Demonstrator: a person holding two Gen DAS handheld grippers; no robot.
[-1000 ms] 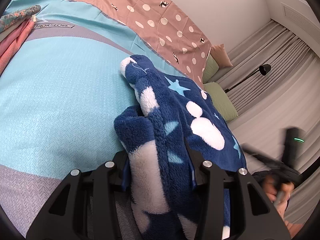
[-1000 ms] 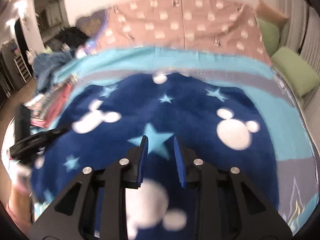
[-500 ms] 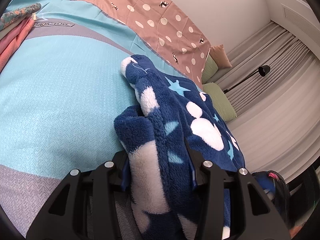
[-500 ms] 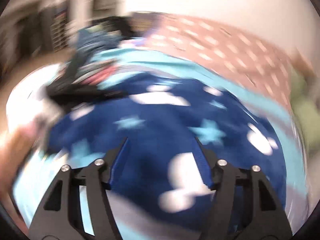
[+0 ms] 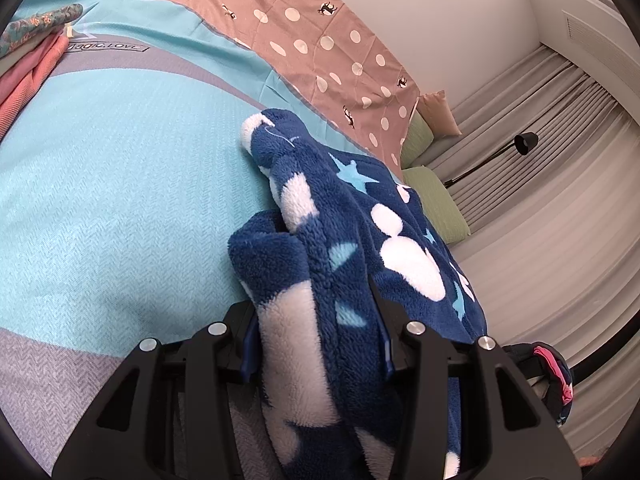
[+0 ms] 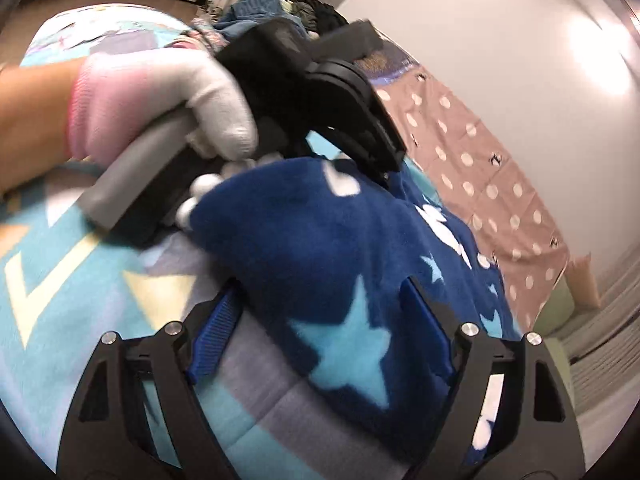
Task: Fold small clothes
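A dark blue fleece garment (image 5: pixel 360 216) with white blobs and light blue stars lies bunched on the turquoise bedspread (image 5: pixel 120 184). My left gripper (image 5: pixel 316 316) is shut on a thick fold of it at its near end. In the right wrist view the same garment (image 6: pixel 304 216) spreads under my right gripper (image 6: pixel 320 292), whose jaws are opening wide. A starred edge of the fleece lies between its fingers, and the pads do not press on it. Just beyond, a white-gloved hand (image 6: pixel 168 92) holds the left gripper (image 6: pixel 380 168), which bites into the garment's far side.
A brown polka-dot sheet (image 5: pixel 304 40) covers the bed's far side by the wall. Folded pink and floral clothes (image 5: pixel 28 64) are stacked at the left edge. Green pillows (image 5: pixel 436 200), a black lamp (image 5: pixel 524 142) and grey curtains stand at the right. Loose clothes (image 6: pixel 256 4) are piled beyond the bed.
My right gripper rolled and swung across the garment toward the left hand while its jaws widened. It dropped out of the left wrist view. The left gripper kept still on its fold.
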